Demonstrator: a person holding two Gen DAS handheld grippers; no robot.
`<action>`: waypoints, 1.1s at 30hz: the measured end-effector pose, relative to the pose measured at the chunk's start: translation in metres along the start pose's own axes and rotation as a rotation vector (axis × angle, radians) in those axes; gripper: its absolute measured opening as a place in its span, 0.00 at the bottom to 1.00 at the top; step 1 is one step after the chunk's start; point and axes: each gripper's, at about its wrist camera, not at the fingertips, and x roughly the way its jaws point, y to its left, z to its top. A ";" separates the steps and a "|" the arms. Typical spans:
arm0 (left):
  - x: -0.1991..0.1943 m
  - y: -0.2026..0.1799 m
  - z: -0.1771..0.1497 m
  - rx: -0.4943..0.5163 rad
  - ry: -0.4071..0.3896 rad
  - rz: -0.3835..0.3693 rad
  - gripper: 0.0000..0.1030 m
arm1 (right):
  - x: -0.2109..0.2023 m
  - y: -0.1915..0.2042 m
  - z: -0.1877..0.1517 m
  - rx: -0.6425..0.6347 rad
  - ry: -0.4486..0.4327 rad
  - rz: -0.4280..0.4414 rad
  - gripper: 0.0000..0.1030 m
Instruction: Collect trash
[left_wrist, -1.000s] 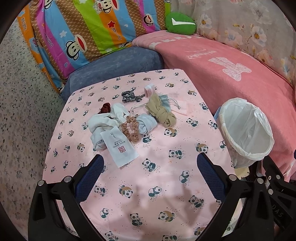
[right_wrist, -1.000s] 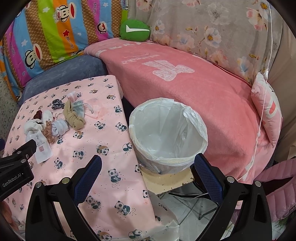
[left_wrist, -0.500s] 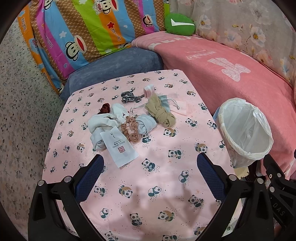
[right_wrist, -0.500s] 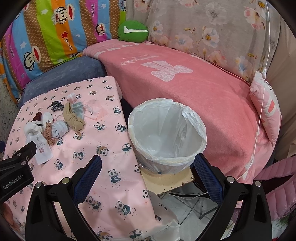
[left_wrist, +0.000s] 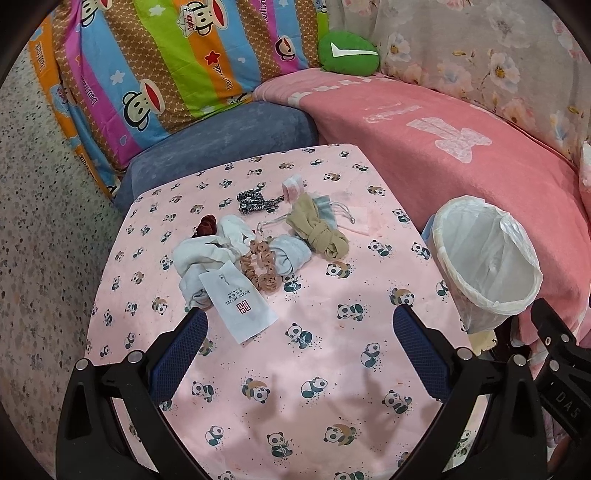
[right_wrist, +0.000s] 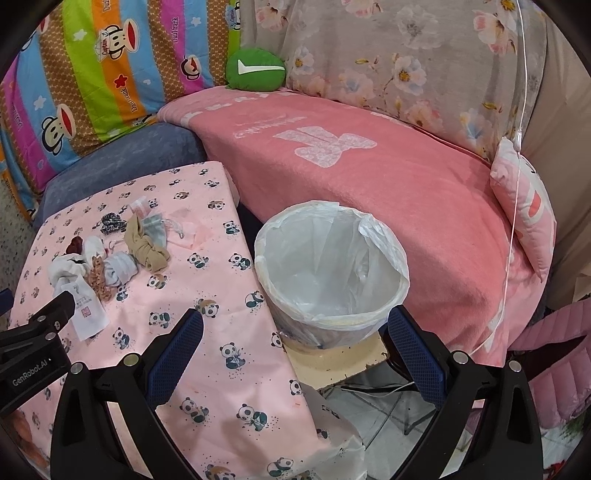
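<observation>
A pile of small items lies mid-table on the pink panda cloth (left_wrist: 295, 369): a white paper sachet (left_wrist: 240, 301), white and grey cloth bundles (left_wrist: 207, 254), a tan knotted stocking (left_wrist: 317, 230), a peach scrunchie (left_wrist: 260, 264), a dark red scrunchie (left_wrist: 206, 224) and a black-white hair tie (left_wrist: 253, 201). The pile also shows in the right wrist view (right_wrist: 118, 262). A bin with a white liner (right_wrist: 332, 266) stands right of the table, also in the left wrist view (left_wrist: 484, 258). My left gripper (left_wrist: 297, 317) is open above the table's near part. My right gripper (right_wrist: 293, 319) is open, just before the bin.
A sofa with a pink blanket (right_wrist: 369, 158) runs behind and right of the bin. A blue cushion (left_wrist: 221, 140), a striped monkey-print cover (left_wrist: 166, 62) and a green pillow (left_wrist: 347, 53) lie beyond the table. A cream board (right_wrist: 340, 363) sits under the bin.
Both views have shifted only slightly. Nothing on the table has moved and both grippers stay open.
</observation>
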 end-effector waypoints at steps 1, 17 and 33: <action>0.000 0.002 0.000 0.004 -0.001 0.000 0.93 | 0.000 0.001 0.000 0.003 -0.001 -0.002 0.95; 0.007 0.031 0.001 -0.016 0.006 -0.038 0.93 | -0.014 0.030 0.001 -0.003 -0.038 -0.021 0.95; 0.048 0.057 -0.002 0.011 0.019 -0.082 0.93 | 0.014 0.049 0.009 0.052 -0.036 0.022 0.95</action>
